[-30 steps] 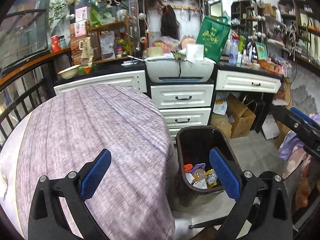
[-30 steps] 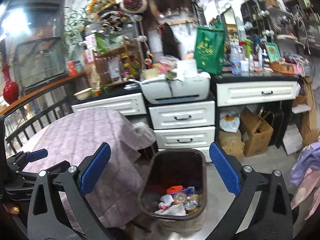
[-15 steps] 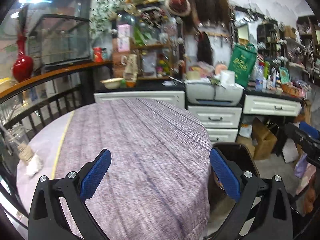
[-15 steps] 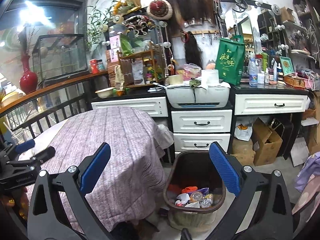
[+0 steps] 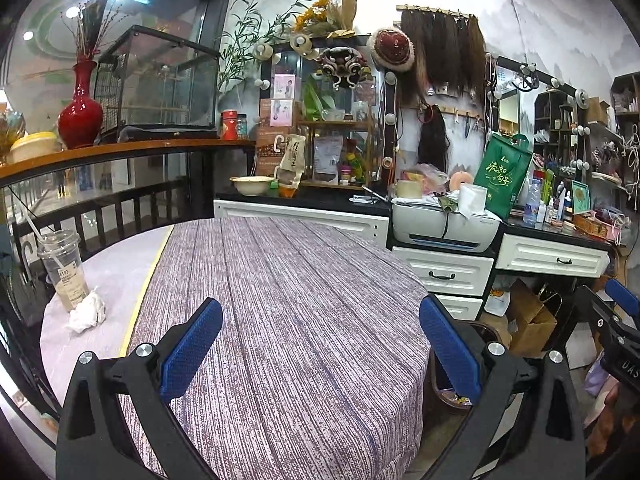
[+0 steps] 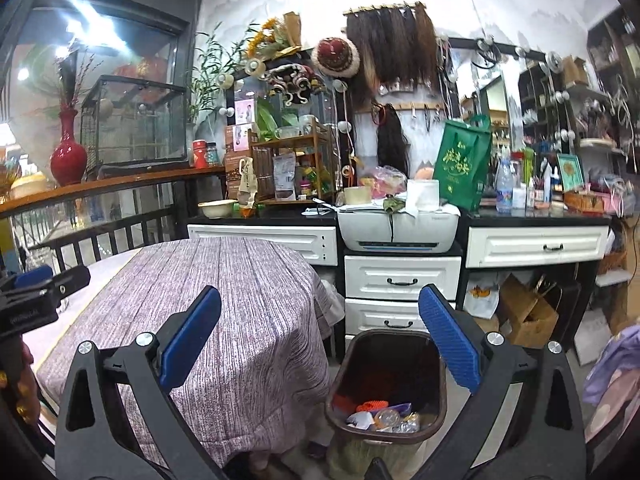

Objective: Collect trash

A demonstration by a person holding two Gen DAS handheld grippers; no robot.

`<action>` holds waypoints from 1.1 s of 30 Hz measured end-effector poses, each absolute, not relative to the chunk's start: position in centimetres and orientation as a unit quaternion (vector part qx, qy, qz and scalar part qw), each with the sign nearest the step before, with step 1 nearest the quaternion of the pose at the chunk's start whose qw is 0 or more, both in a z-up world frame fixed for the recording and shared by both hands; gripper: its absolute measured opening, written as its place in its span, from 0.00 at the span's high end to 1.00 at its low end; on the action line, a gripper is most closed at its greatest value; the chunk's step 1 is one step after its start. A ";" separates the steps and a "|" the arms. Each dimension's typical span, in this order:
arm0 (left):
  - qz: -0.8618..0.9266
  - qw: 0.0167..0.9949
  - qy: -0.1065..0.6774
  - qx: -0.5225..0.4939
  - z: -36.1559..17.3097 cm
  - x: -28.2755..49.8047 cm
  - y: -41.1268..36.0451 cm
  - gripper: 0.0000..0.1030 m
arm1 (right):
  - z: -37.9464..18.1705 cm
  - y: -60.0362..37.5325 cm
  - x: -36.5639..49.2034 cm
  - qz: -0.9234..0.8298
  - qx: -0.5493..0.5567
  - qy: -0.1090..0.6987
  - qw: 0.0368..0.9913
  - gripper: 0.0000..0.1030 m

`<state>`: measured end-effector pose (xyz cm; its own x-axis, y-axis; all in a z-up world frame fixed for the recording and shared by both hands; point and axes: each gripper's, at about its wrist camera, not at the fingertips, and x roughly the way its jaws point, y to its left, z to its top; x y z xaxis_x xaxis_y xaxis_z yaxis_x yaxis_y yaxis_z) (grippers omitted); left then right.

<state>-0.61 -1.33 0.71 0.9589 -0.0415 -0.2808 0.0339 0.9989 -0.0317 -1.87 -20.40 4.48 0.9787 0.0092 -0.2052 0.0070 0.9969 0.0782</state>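
While both claws gape wide, a crumpled white tissue lies beside a near-empty cup — straw upright.

Left gripper: two black angular plastic arms, each tipped with a blue pad textured in a fine grid. Silver round screw heads sit on the black frames, two per side. Right gripper is the same build: black arms, blue ribbed pads, shiny screws. At its view's left edge, a hand shows reddish skin.
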 end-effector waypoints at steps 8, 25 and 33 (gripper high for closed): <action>-0.021 0.990 0.138 -0.011 0.5 -0.9 -1.4 0.05 | 4.6 -20.8 -2.2 0.001 0.043 0.097 0.994 0.06; -0.029 0.989 0.143 -0.003 0.4 -0.7 -1.4 0.05 | 4.5 -21.2 -1.8 -0.002 0.044 0.104 0.994 0.06; -0.033 0.989 0.147 -0.005 0.3 -0.5 -1.0 0.05 | 4.4 -21.3 -1.5 -0.003 0.045 0.109 0.993 0.06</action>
